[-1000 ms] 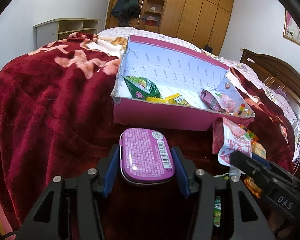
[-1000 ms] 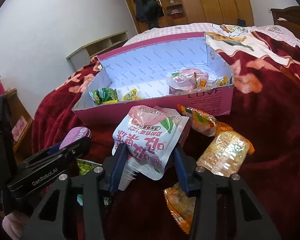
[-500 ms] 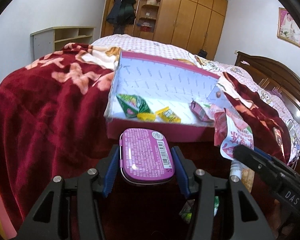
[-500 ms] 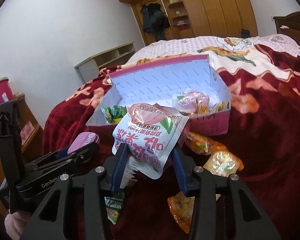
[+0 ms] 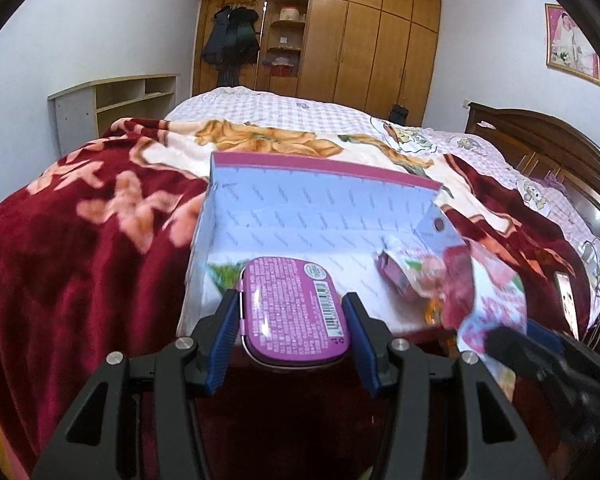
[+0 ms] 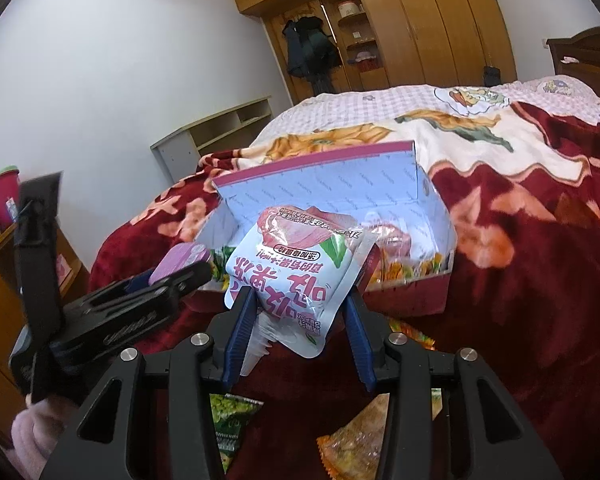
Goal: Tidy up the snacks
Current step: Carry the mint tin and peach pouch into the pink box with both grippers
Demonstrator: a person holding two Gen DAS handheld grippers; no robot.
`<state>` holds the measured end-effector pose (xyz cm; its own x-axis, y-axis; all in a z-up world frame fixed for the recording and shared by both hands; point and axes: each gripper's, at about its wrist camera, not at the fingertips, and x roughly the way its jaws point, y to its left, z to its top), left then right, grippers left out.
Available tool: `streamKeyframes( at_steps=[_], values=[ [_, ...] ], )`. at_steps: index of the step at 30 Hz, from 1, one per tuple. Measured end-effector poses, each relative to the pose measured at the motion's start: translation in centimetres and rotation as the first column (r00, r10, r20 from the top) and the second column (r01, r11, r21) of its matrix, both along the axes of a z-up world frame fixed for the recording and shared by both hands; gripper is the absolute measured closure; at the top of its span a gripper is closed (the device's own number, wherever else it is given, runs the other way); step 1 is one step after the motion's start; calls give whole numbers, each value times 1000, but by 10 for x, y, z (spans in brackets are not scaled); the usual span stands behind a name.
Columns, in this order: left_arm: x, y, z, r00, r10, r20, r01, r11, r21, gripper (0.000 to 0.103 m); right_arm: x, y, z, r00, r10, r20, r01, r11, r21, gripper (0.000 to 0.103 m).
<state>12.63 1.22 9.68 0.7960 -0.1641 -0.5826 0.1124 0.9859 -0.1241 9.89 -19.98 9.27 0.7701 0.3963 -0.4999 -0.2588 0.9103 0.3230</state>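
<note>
Carrying both over the box (image 5: 324, 216): left hand-held gripper (image 5: 292, 320) clamps the tin (image 5: 292, 312), right hand-held gripper (image 6: 300, 312) clamps the pouch (image 6: 296, 276); I'd release low inside.

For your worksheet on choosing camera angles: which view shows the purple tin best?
The left wrist view. The purple tin fills the middle of the frame, printed face and barcode up, clamped by the left gripper. The right wrist view shows only one end of it, poking out past that gripper's finger.
</note>
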Motion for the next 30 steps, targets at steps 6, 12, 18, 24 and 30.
streamKeyframes(
  at_steps=[6,12,18,24,30],
  values=[
    [36,-7,-1,1000,-2,-10,3,1000,17,49,5,-2,1,1000,-2,-2,2,1000,1,58],
    [71,-12,-8,999,4,-42,-3,999,36,49,13,-6,-1,1000,-6,-16,7,1000,9,58],
    [88,-14,-19,997,8,-74,-4,999,52,48,23,-9,-3,1000,-16,-24,16,1000,5,58],
    [95,-11,-29,994,29,-105,-23,998,55,47,37,-11,-3,999,-26,-28,26,1000,-6,58],
    [96,-10,-32,994,38,-106,-31,997,68,41,59,-15,0,999,-45,-27,44,999,-22,58]
  ],
)
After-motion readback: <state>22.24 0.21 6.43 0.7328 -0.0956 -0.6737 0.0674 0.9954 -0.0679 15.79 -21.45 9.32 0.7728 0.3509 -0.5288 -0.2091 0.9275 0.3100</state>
